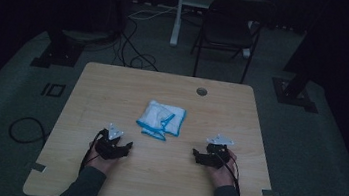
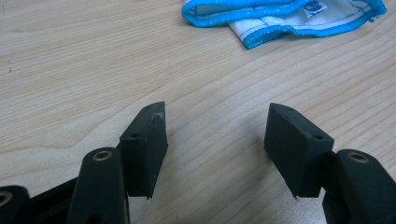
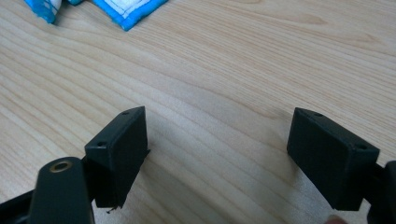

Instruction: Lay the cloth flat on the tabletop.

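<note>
Centrally on the pale wooden table [image 1: 113, 85] lies a crumpled white cloth with bright blue stitched edging [image 1: 161, 120], its small sewn label bearing blue print too blurred to read, while the left gripper [image 1: 126, 147] and right gripper [image 1: 196, 154] rest near it, both jaws spread wide, nothing between them

White cloth [image 1: 161, 119] with bright blue stitched edging, loosely folded and rumpled, lying flat at the middle of a light wooden table [image 1: 113, 85], small label showing.
</note>
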### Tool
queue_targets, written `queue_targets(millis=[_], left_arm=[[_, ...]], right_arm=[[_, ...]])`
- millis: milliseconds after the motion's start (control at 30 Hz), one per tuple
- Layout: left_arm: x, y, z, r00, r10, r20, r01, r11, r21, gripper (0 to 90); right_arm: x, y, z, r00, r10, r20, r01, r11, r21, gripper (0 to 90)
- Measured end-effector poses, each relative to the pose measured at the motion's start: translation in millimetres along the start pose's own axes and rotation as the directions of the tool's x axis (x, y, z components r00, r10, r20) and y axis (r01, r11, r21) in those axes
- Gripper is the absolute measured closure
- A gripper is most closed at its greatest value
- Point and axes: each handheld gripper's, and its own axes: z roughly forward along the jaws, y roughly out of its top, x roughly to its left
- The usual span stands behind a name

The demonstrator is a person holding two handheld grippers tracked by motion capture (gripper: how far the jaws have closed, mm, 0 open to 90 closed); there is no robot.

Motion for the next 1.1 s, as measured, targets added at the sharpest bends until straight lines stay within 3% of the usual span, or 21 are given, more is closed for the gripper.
queue_targets(millis=[500, 867, 933, 1100], left_arm=[[-2.5, 0.1, -0.1, 0.9997, -0.017, -0.017, 0.017, 0.9999, 0.001, 40.2], [-4.7, 4.2, 0.2, 1.0000, -0.008, -0.003, 0.008, 0.9997, 0.024, 42.7], [-5.1, 4.0, -0.5, 0.9996, -0.020, 0.020, 0.019, 0.9997, 0.016, 49.3], [-7.9, 7.0, 0.2, 0.9984, -0.021, 0.053, 0.020, 0.9995, 0.024, 52.5]], right_arm=[[0.7, 1.6, 1.9, 0.9999, -0.010, -0.011, 0.010, 1.000, 0.006, 17.7], [6.3, 10.8, 0.3, 0.9994, -0.025, -0.022, 0.026, 0.998, 0.061, 32.4], [7.6, 12.3, -0.1, 0.9989, -0.034, -0.031, 0.036, 0.997, 0.068, 36.7], [11.8, 12.4, -1.5, 0.9977, -0.063, -0.026, 0.064, 0.997, 0.040, 40.3]])
